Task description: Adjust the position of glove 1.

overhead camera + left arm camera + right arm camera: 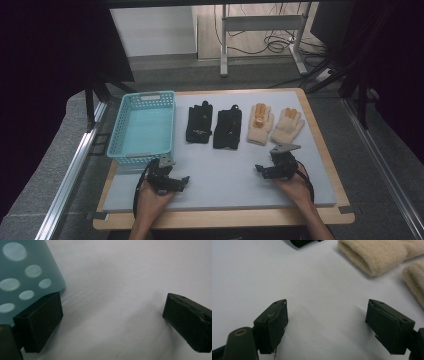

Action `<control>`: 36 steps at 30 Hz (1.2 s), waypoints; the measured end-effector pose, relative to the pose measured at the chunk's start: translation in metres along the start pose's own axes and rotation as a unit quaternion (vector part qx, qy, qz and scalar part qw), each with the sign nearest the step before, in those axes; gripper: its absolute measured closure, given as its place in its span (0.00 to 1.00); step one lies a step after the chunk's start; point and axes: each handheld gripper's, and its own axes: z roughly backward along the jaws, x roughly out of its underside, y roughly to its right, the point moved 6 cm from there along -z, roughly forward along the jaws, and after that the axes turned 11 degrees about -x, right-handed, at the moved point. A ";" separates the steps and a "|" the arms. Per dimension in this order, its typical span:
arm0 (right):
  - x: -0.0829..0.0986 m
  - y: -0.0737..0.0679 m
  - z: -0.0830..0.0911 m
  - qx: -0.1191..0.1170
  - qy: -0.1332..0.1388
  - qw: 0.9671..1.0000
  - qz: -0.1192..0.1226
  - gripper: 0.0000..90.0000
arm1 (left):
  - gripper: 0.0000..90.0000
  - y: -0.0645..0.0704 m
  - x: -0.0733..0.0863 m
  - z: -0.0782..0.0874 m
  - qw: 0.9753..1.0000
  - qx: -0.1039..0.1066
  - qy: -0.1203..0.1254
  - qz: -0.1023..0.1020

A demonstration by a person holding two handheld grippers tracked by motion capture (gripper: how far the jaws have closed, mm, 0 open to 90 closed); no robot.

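Here each hand-held gripper, left [172, 181] and right [270, 169], rests gaping on the grey mat [225, 170].

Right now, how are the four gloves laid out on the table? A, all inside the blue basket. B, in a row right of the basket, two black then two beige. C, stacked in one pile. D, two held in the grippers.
B: beside the blue basket lie two black gloves, then two beige gloves, flat in a row.

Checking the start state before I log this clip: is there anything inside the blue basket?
Nothing visible: the blue basket shows a bare floor in the high view. The strip just inside its near wall is hidden by that wall. All four gloves lie outside it on the table.
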 end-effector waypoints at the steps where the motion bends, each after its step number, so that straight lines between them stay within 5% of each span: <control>1: 0.000 0.000 0.000 -0.001 0.000 1.000 0.000 0.20 | 0.03 0.000 0.000 0.000 1.000 0.000 0.000 0.000; 17: -0.004 -0.001 0.001 -0.004 -0.007 1.000 -0.005 0.20 | 0.03 0.000 0.000 0.000 1.000 0.000 0.001 0.000; 36: -0.033 0.000 -0.004 -0.031 0.009 0.999 -0.004 0.24 | 0.03 0.000 0.000 0.000 1.000 0.000 0.001 0.000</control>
